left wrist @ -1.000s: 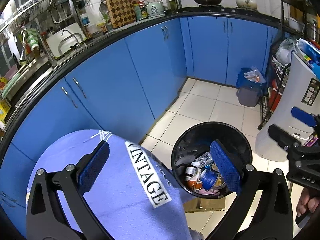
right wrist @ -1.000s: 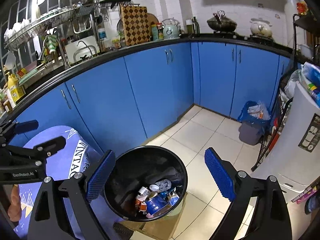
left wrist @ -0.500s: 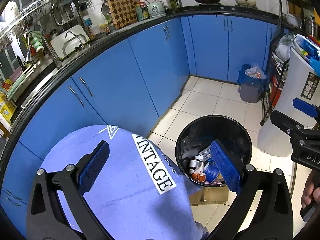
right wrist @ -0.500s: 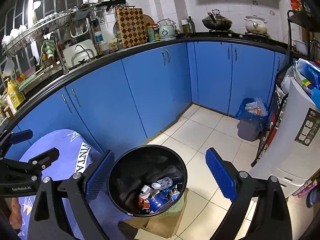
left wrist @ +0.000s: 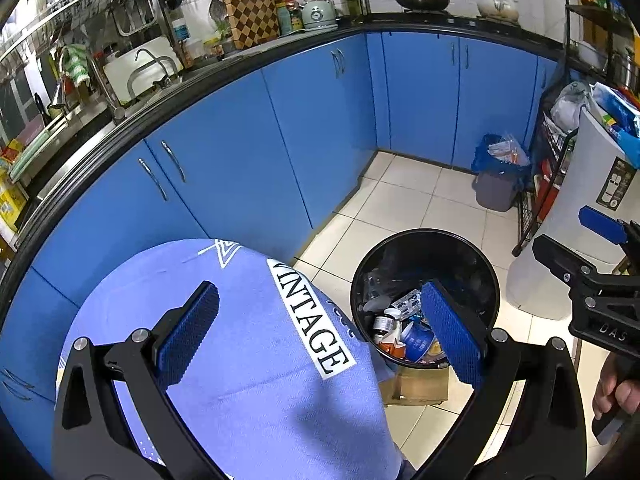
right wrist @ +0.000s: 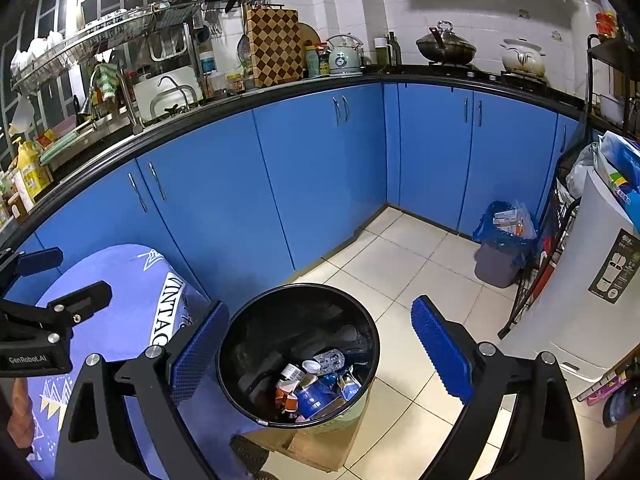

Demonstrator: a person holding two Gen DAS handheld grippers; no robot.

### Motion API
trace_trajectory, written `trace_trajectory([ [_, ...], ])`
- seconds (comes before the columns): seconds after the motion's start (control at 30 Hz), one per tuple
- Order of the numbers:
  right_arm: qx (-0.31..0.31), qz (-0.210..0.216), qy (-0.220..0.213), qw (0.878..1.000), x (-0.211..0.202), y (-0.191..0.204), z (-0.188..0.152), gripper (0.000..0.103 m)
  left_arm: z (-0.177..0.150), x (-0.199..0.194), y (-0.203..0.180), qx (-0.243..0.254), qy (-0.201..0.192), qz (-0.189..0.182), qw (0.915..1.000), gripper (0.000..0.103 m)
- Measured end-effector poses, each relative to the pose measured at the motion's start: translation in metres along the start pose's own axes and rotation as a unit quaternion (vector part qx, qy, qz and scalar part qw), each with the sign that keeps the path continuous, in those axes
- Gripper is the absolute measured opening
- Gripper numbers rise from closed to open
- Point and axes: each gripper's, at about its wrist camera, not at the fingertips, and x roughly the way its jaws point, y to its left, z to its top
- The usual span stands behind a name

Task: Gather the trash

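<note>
Trash [right wrist: 316,384]: collected in bottom of black bin [right wrist: 240,332], on floor beside blue-clothed surface [left wrist: 248,360]. Left gripper [left wrist: 320,332]: released, empty, above surface edge next to bin. Right gripper [right wrist: 316,344]: released, empty, straddling bin rim. Bin possibly perched on cardboard box [right wrist: 320,446]. Risk: tipping or spillage if rim struck.

Black bin [right wrist: 298,354] mouth open above, blue cabinets [right wrist: 280,184] behind, tiled floor [right wrist: 404,268] clear rightward
</note>
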Motion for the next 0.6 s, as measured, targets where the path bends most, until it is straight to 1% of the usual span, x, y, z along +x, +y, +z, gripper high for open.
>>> trace_trajectory([
  [0.6, -0.008, 0.004, 0.001, 1.0, -0.003, 0.006, 0.003, 0.09, -0.005, -0.001, 0.013, -0.01, 0.003, -0.007, 0.9999, 0.099],
])
